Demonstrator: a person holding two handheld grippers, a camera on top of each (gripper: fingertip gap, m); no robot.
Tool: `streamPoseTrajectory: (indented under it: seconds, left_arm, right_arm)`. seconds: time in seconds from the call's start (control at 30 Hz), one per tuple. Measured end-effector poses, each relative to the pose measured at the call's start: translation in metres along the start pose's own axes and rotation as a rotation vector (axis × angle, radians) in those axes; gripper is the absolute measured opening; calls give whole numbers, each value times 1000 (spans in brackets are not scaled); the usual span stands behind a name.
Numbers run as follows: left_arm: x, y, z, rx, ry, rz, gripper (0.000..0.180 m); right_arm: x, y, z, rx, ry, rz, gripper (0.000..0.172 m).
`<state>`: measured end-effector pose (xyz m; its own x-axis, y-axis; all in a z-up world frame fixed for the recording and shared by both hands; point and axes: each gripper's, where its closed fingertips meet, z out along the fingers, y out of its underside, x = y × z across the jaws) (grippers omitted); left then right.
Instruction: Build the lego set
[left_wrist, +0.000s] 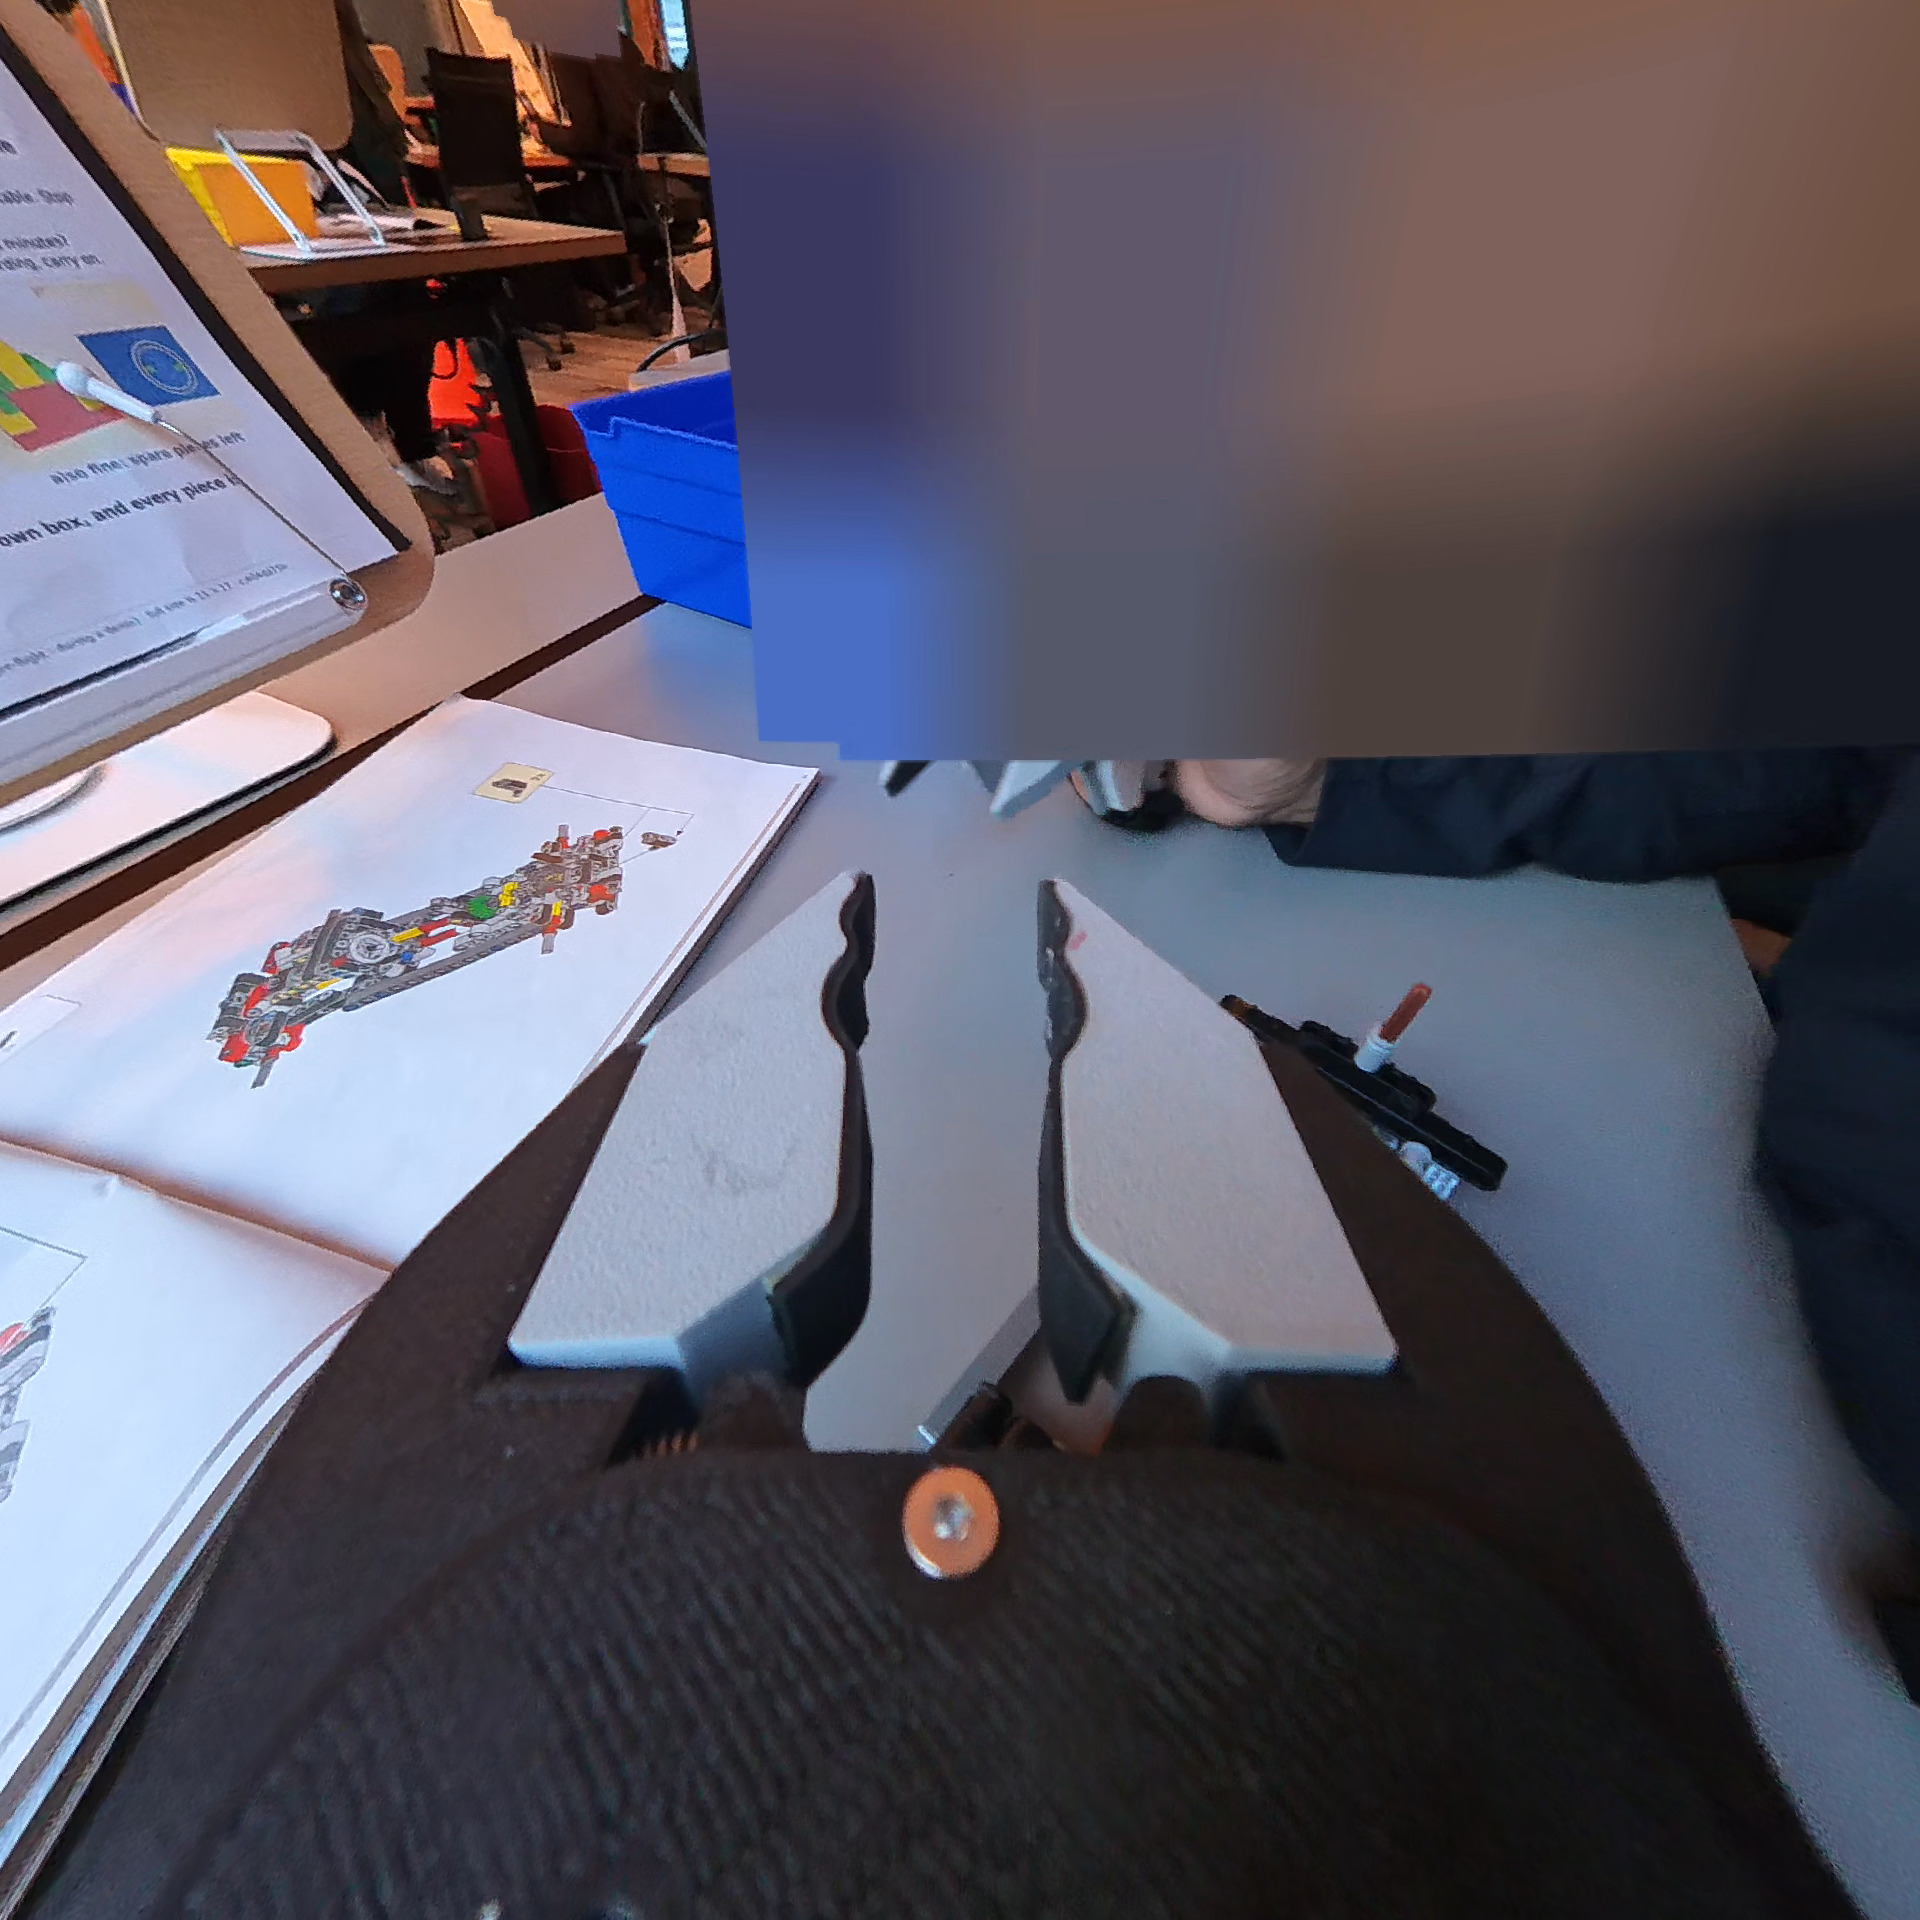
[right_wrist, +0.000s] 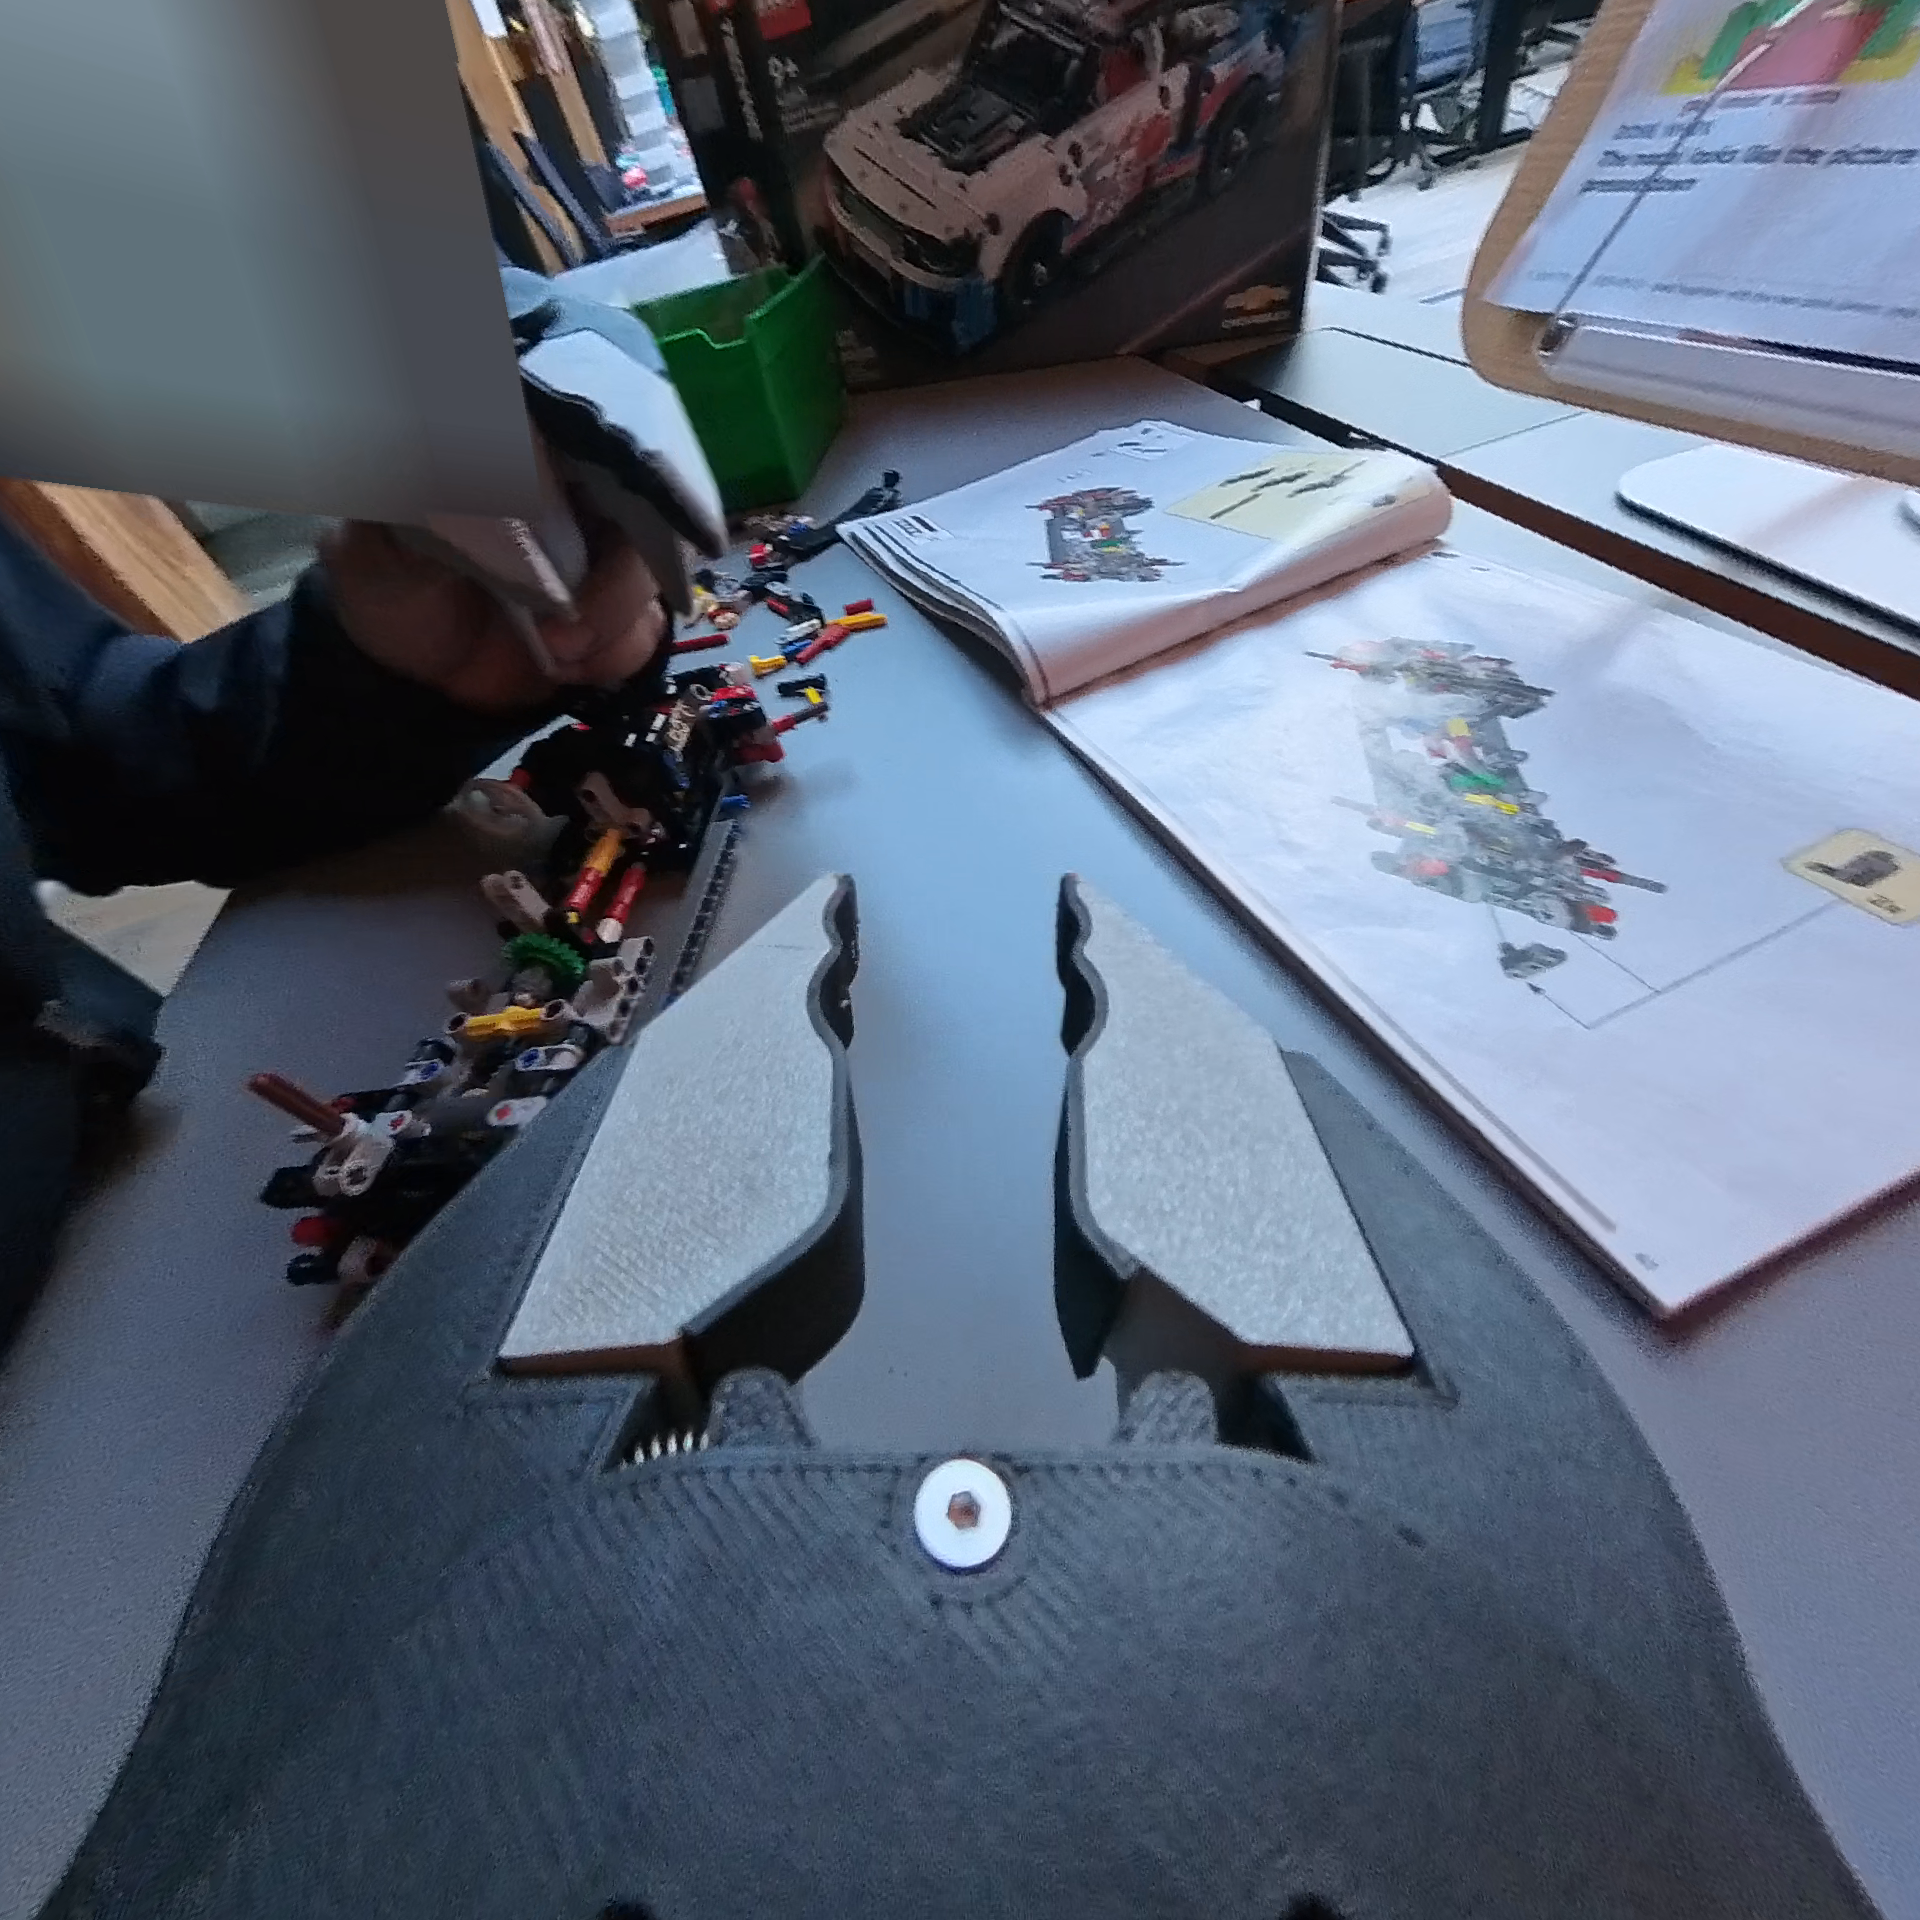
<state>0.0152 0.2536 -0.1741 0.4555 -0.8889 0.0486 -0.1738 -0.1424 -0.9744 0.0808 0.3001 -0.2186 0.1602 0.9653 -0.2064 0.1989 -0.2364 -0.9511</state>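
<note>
Currently, the left gripper (left_wrist: 954, 894) and right gripper (right_wrist: 956, 894) are hovering open and empty over the grey tabletop (right_wrist: 935, 790). The black brick-built chassis (right_wrist: 623, 790) is lying at centre left of the right wrist view, risking a knock from a sideways sweep that would scatter the small loose coloured plastic pieces (right_wrist: 800, 623).

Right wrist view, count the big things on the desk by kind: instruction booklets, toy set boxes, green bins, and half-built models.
Instruction booklets: 1
Toy set boxes: 1
Green bins: 1
Half-built models: 1
Total: 4
</note>
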Motion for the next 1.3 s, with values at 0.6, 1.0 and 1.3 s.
streamPoseTrajectory:
  seconds: [0.6,1.0,1.3]
  left_arm:
    - [55,-18,10,-40,38,191,42]
    - [13,-23,-23,-2,-123,171,46]
    - [-50,11,-108,82,-339,-67,48]
  right_arm:
    - [59,15,-3,-131,267,32,43]
    - [64,16,-1,-152,259,2,45]
    - [41,12,6,-134,153,-30,45]
